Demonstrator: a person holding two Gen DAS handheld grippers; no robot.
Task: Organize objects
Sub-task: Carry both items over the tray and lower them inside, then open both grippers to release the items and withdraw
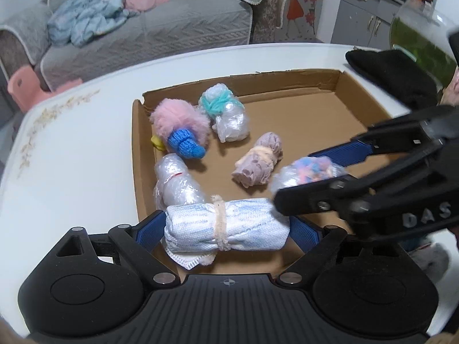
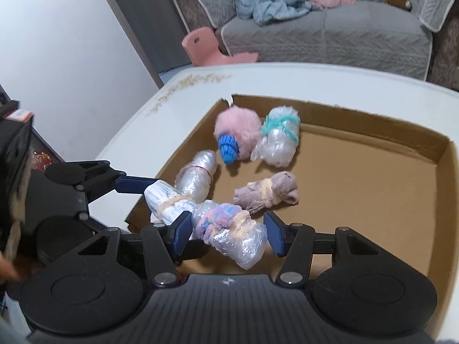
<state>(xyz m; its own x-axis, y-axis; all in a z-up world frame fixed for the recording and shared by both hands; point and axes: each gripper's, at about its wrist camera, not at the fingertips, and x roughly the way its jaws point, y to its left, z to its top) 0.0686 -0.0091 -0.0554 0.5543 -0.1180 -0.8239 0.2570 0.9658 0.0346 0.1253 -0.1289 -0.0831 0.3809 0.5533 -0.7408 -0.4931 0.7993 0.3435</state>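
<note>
**Two bundles held over the near edge of a cardboard tray**

The left gripper (image 1: 228,230) has its fingers spread wide, clamped on the ends of a white-blue cloth roll (image 1: 226,226) tied with cream string, at the tray's near-left edge. The right gripper (image 2: 228,233) holds a plastic-wrapped bundle with pink-blue yarn (image 2: 229,229) between half-open fingers, just beside the cloth roll.

The shallow cardboard tray (image 1: 287,81) sits on a white table (image 1: 71,149), low walls on all sides, far-left corner torn open. The tray's right half is bare floor; the left half is crowded.

Lying in the tray, four bundles:
- one pink fluffy ball with a blue knit piece (image 1: 179,127)
- one plastic bundle with teal yarn (image 1: 225,111)
- one plastic bundle with red tie (image 1: 175,180)
- one mauve cloth roll (image 1: 258,163)

Held: two.
</note>
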